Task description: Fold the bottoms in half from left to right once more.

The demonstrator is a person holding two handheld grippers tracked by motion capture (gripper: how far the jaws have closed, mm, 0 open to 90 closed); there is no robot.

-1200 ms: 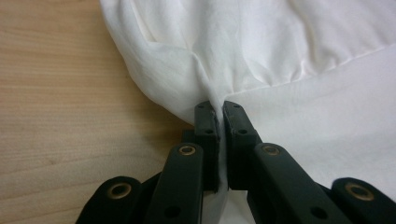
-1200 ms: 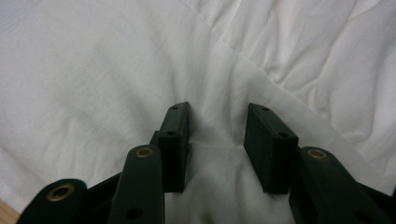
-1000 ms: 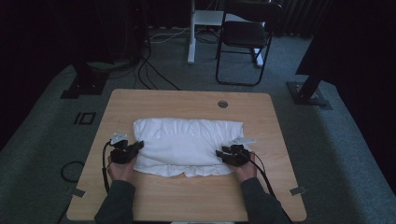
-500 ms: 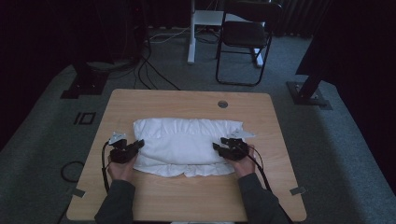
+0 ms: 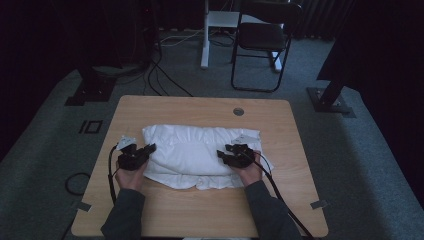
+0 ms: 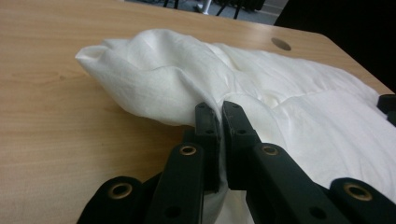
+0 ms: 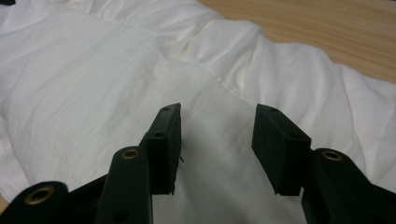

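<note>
- The left gripper (image 5: 145, 151) is pinching the left edge of the white cloth (image 5: 195, 155), its jaws pressed together with a fold of fabric between them (a tight nip).
- The cloth lies bunched across the middle of the wooden table (image 5: 200, 210).
- The right gripper (image 5: 224, 152) sits over the cloth's right end, jaws spread after just opening, nothing between them.

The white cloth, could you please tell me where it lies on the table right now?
In the high view the white cloth lies across the middle of the wooden table, between the left gripper pinching its left edge and the right gripper open over its right part.
</note>
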